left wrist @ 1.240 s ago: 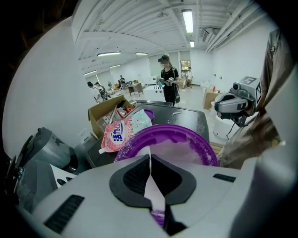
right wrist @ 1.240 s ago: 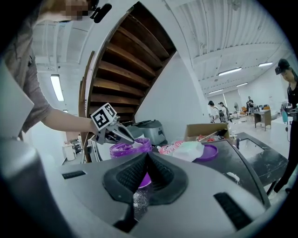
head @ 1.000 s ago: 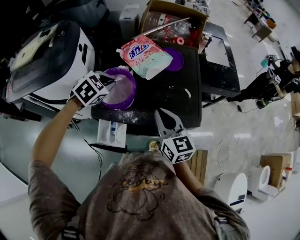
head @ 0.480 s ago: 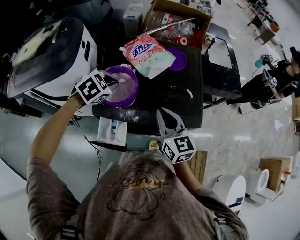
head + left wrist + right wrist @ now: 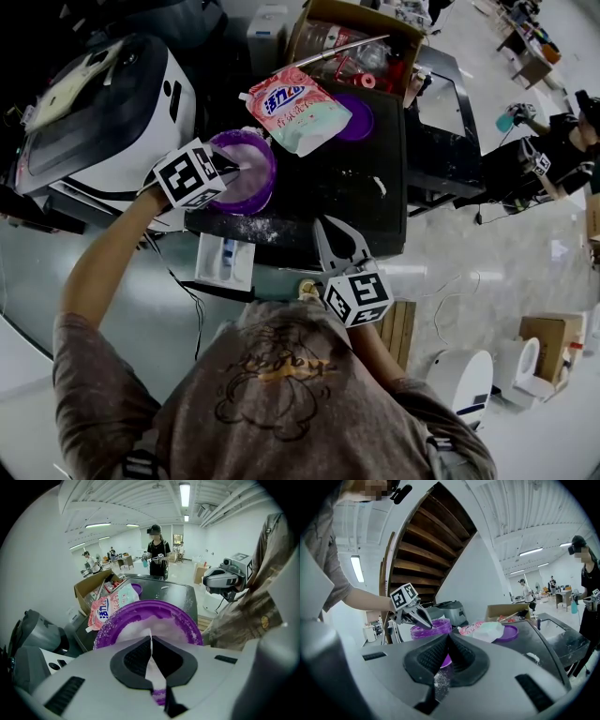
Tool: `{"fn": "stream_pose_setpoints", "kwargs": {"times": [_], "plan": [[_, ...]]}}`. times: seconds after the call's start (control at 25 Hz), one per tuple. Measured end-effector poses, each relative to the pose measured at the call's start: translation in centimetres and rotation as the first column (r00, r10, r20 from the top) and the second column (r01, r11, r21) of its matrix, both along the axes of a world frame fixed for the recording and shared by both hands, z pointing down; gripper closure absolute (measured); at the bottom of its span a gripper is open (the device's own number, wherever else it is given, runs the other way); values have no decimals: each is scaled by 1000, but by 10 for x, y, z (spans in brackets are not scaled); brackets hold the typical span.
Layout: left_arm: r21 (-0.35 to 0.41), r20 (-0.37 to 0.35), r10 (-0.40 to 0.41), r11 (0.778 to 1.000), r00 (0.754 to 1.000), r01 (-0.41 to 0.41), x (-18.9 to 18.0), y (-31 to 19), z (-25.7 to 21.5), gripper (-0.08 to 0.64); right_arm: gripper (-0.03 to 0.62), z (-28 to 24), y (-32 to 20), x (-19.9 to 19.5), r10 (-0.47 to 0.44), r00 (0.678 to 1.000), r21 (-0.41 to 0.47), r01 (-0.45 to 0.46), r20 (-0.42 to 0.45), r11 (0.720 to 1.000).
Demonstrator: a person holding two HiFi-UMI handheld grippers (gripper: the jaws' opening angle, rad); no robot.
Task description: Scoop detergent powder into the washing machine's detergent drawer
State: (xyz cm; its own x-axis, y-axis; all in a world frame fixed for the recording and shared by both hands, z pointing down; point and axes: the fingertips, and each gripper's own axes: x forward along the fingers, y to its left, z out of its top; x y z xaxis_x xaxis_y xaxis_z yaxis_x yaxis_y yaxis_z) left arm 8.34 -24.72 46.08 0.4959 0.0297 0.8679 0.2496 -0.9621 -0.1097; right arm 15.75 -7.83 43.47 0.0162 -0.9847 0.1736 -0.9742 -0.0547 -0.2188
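Fingers of the left gripper point(image 5: 151, 641) are pressed together on a thin white scoop handle point(image 5: 156, 674). That it belongs to a scoop is my judgement, since the working end is not visible. The handle's long axis runs straight ahead along the fingers, into the purple round plastic bowl point(image 5: 270, 169) of white detergent powder point(image 5: 246, 186) on the dark counter point(image 5: 347, 187).

Fingers of the right gripper point(image 5: 449, 641) are closed with nothing between them, and it hangs at the counter's near edge, well apart from the bowl.

The white rectangular detergent drawer point(image 5: 225, 264) stands open below the counter's near edge, on my side of the bowl and slightly to its left. The left gripper is nearer and already loaded, so the coming move should be a lift out of the bowl, then a draw back and down toward me, scoop kept level.
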Motion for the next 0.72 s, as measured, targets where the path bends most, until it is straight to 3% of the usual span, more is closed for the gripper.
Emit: {"fn": "stream_pose_setpoints", "kwargs": {"times": [0.72], "plan": [[-63, 109, 99, 994, 989, -93, -7, 24, 8, 537, 592, 1, 2, -1, -2, 1000, 4, 2, 4, 1000]]}}
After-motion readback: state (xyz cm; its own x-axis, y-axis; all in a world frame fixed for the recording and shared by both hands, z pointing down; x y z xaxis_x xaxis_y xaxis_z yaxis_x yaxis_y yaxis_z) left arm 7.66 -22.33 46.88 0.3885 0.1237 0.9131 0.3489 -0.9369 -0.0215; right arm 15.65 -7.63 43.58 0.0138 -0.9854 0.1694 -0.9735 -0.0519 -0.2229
